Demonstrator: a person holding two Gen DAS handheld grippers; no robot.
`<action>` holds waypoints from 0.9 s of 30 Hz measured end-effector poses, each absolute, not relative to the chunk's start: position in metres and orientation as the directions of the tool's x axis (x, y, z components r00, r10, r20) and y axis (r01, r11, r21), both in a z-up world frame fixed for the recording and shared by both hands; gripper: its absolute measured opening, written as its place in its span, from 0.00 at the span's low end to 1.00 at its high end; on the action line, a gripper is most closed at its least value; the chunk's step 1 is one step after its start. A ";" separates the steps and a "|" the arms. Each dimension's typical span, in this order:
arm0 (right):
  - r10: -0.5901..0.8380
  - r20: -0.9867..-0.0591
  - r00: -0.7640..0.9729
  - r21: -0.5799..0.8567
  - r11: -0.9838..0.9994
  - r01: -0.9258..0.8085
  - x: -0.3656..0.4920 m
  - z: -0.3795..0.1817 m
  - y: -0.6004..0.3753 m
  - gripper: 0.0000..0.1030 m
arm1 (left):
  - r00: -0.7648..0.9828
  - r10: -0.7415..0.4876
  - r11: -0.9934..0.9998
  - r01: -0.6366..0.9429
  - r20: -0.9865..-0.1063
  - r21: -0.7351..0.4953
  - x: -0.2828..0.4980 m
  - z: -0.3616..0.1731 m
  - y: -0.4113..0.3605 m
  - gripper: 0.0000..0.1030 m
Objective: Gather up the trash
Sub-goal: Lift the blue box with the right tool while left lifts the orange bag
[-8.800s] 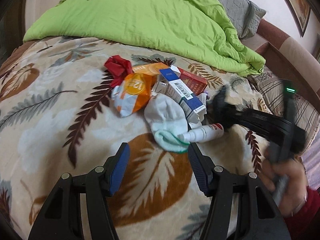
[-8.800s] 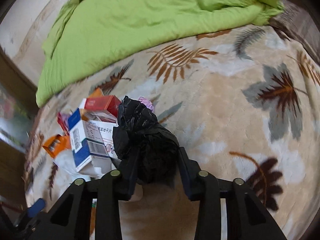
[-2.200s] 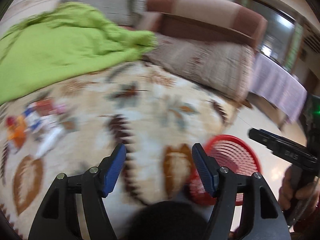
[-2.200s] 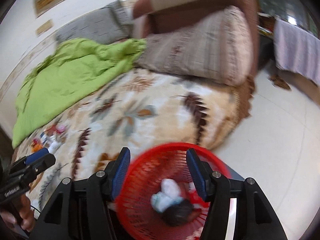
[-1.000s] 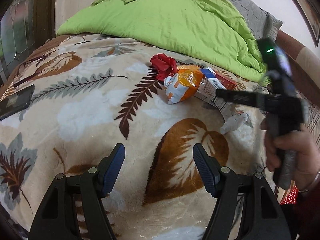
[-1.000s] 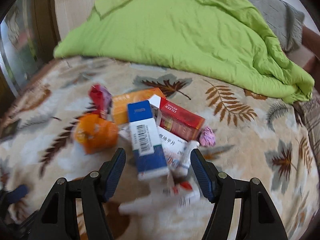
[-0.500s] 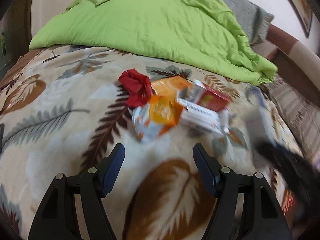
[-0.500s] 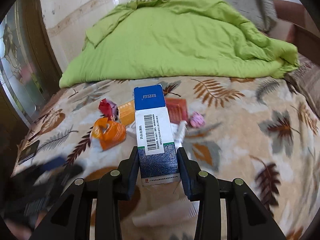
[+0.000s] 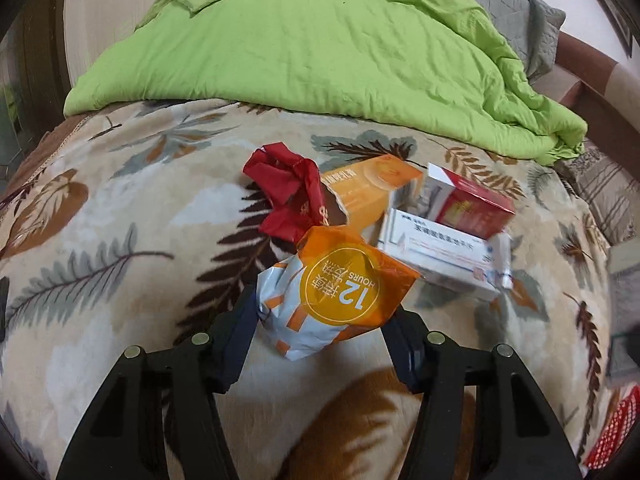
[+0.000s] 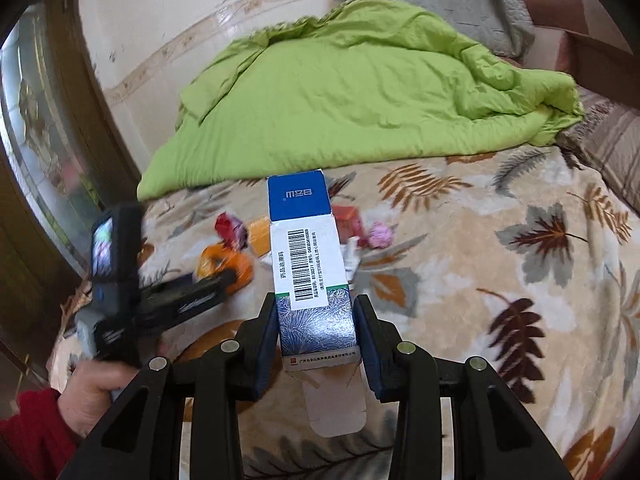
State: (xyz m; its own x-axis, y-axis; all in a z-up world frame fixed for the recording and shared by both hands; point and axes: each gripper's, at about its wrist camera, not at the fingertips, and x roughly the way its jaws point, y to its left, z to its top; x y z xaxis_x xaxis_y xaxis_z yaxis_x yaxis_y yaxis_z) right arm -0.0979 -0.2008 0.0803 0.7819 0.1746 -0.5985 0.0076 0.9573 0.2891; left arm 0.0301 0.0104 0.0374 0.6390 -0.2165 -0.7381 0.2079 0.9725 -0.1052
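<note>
A pile of trash lies on the leaf-patterned blanket (image 9: pixel 120 208). My left gripper (image 9: pixel 322 312) has an orange and white pouch (image 9: pixel 340 292) between its fingers; the jaws are closing and both pads touch its sides. Beyond the pouch lie a crumpled red wrapper (image 9: pixel 286 196), an orange box (image 9: pixel 368 188), a red and white box (image 9: pixel 468 204), a white box (image 9: pixel 436 256) and a small white tube (image 9: pixel 502 256). My right gripper (image 10: pixel 316 320) is shut on a blue and white barcode box (image 10: pixel 308 256), held above the blanket. The right wrist view shows the left gripper (image 10: pixel 224 276) at the pouch (image 10: pixel 224 260).
A green duvet (image 9: pixel 340 52) and a grey pillow (image 10: pixel 436 4) fill the back of the bed. A pink crumpled scrap (image 10: pixel 380 234) lies beside the pile. The red basket (image 9: pixel 612 432) shows at the bottom right edge. A hand in a red sleeve (image 10: pixel 92 396) holds the left gripper.
My left gripper came forward to the orange pouch and narrowed around it. My right gripper shut on the blue and white box and lifted it out of the pile.
</note>
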 end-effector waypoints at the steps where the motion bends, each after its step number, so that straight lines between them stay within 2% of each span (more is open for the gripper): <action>1: 0.177 -0.604 0.777 0.304 0.952 0.019 -0.099 0.078 -0.209 0.39 | 0.645 -0.221 0.971 0.213 -0.731 -0.105 0.025 0.041 0.010 0.57; 5: 0.171 -0.608 0.775 0.370 0.925 0.086 -0.109 0.073 -0.230 0.39 | 0.675 -0.254 0.961 0.255 -0.693 -0.104 0.002 0.058 0.005 0.57; 10: 0.174 -0.580 0.796 0.379 0.922 0.075 -0.125 0.078 -0.230 0.39 | 0.685 -0.304 0.946 0.300 -0.662 -0.125 -0.029 0.073 0.007 0.57; 22: 0.166 -0.579 0.798 0.402 0.910 0.103 -0.127 0.076 -0.229 0.39 | 0.652 -0.372 0.921 0.348 -0.660 -0.175 -0.072 0.073 0.018 0.57; 27: 0.143 -0.606 0.783 0.376 0.919 0.123 -0.122 0.074 -0.224 0.39 | 0.661 -0.374 0.922 0.343 -0.650 -0.182 -0.074 0.074 0.023 0.57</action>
